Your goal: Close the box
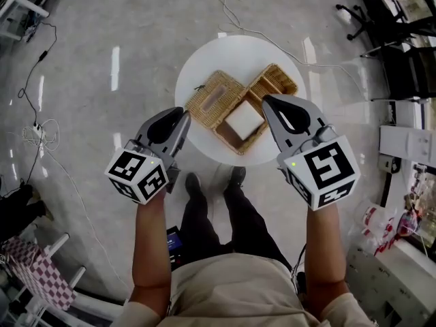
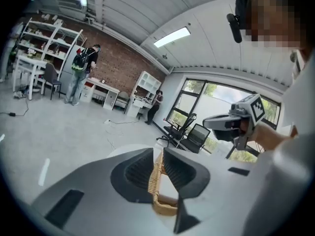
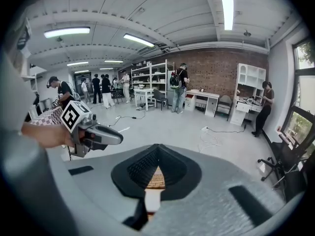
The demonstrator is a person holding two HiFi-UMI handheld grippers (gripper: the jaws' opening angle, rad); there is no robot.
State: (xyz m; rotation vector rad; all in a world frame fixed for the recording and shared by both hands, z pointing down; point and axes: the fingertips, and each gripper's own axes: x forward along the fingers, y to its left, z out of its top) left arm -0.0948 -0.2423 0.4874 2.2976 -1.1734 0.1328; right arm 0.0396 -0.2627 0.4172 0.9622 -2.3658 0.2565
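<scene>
An open wicker box [image 1: 228, 136] stands on a round white table [image 1: 204, 63], with a white block [image 1: 244, 120] inside it. One woven lid flap [image 1: 214, 97] lies spread to the left, another [image 1: 276, 80] to the upper right. My left gripper [image 1: 185, 114] hovers shut over the box's left flap and holds nothing. Between its jaws, the left gripper view shows wicker [image 2: 157, 181] lying beyond them. My right gripper [image 1: 267, 101] hovers above the box's right side, its tips together and empty. The right gripper view shows wicker [image 3: 156, 177] and the white block below.
The person's legs and shoes [image 1: 194, 186] stand at the table's near edge. Cables [image 1: 37, 131] lie on the floor at left, office chairs [image 1: 368, 19] stand upper right, and a checkered stool [image 1: 37, 271] sits lower left. People stand by distant shelves [image 3: 152, 80].
</scene>
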